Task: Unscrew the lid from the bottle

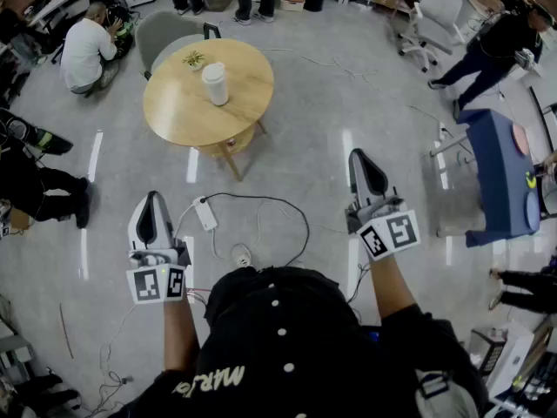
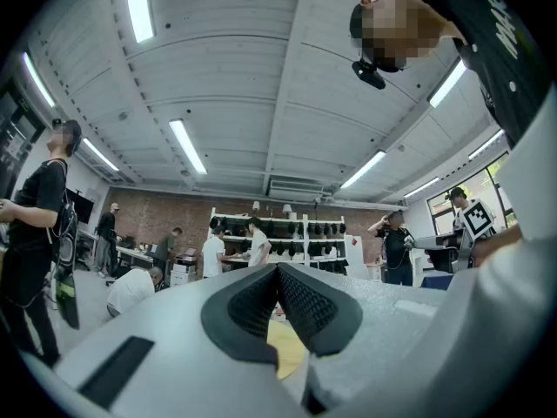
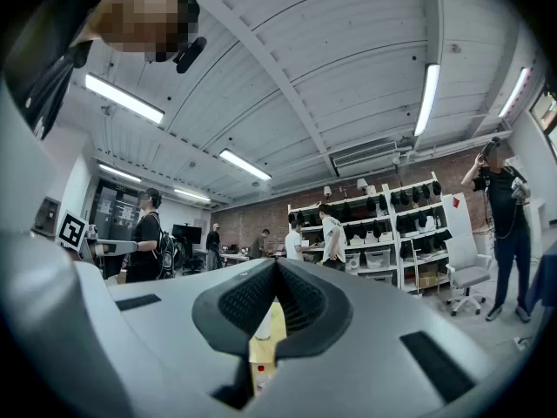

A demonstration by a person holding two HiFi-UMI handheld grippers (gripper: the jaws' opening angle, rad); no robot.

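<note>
Head view shows the bottle (image 1: 215, 84) standing upright on the round table (image 1: 174, 111), far ahead and a little left, well apart from both grippers. The left gripper (image 1: 151, 205) and right gripper (image 1: 363, 165) are both closed tight and empty, close to the person's body. Cables (image 1: 270, 212) and a power strip (image 1: 205, 213) lie on the floor between the person and the table, so a step forward may snag a foot. At the table, jaws that open late could knock the tall bottle over, perhaps onto the small plant (image 1: 193, 58) near it.
</note>
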